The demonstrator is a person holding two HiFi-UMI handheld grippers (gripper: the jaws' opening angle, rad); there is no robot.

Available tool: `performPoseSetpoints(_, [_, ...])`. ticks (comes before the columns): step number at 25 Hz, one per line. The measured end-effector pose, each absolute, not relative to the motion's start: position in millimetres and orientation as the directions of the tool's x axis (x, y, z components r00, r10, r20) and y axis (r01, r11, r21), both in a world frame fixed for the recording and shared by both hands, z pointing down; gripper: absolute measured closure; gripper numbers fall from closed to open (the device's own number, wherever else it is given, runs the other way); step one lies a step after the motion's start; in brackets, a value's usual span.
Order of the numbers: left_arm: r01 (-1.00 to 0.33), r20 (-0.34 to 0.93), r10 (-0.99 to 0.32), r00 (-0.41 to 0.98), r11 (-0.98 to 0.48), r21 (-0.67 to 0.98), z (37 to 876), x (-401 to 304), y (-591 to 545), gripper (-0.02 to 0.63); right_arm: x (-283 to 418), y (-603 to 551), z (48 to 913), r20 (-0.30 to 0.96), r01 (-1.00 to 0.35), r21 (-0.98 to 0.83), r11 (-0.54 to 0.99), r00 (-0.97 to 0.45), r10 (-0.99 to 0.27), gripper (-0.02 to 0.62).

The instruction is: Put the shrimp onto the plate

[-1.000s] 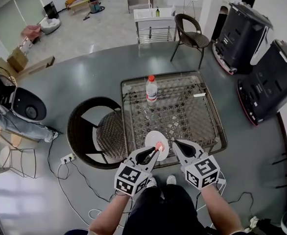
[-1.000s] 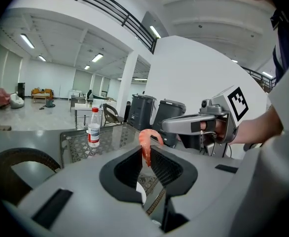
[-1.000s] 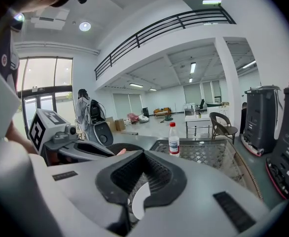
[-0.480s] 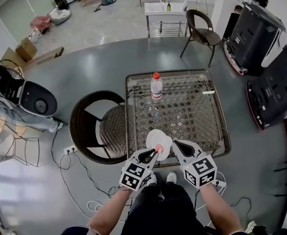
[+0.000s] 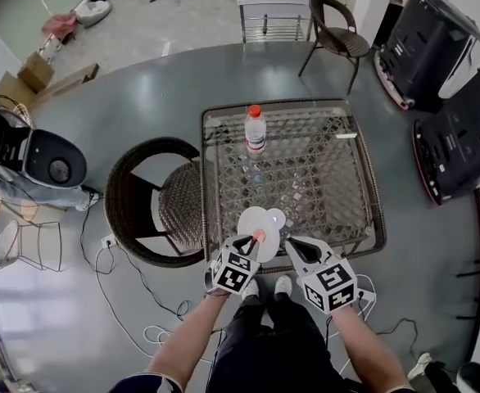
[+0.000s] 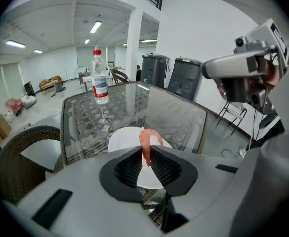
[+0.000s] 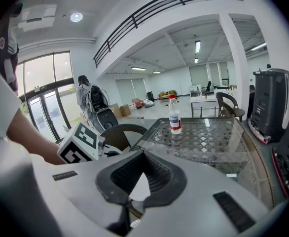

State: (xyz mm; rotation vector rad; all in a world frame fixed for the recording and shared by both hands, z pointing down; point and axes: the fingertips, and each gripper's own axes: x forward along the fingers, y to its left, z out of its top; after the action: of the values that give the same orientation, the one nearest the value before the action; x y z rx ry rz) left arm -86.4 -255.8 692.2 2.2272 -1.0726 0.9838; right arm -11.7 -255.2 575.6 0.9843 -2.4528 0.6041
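bottle upright at far edge of glass table, wicker chair against its left side, bare glass beyond plate

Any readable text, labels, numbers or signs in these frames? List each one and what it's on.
No text is legible in any view.
Label on the bottle: print too blurred to read.
Marker cubes on the left gripper and right gripper: black-and-white square patterns only, no words.
Dark strip on the right gripper's body: too small to read.
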Motion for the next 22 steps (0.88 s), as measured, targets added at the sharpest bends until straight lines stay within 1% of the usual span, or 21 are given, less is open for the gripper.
performPoseSetpoints(9, [-0.807, 0.842, -0.389, 0.374, -0.584, 0.09, 726, -82, -265, 0.545, -5, -254, 591, 0.555, -0.728, -0.268, 0.631, -0.652, -0.517, 0.589])
performPoseSetpoints(22, [-0.812, 0.912, -0.274, 0.306, -0.575, 0.099, 751, -79, -259, 0.545, -6, -258, 593, 0.554, -0.729, -0.281, 0.623, -0.654, -0.515, 0.589])
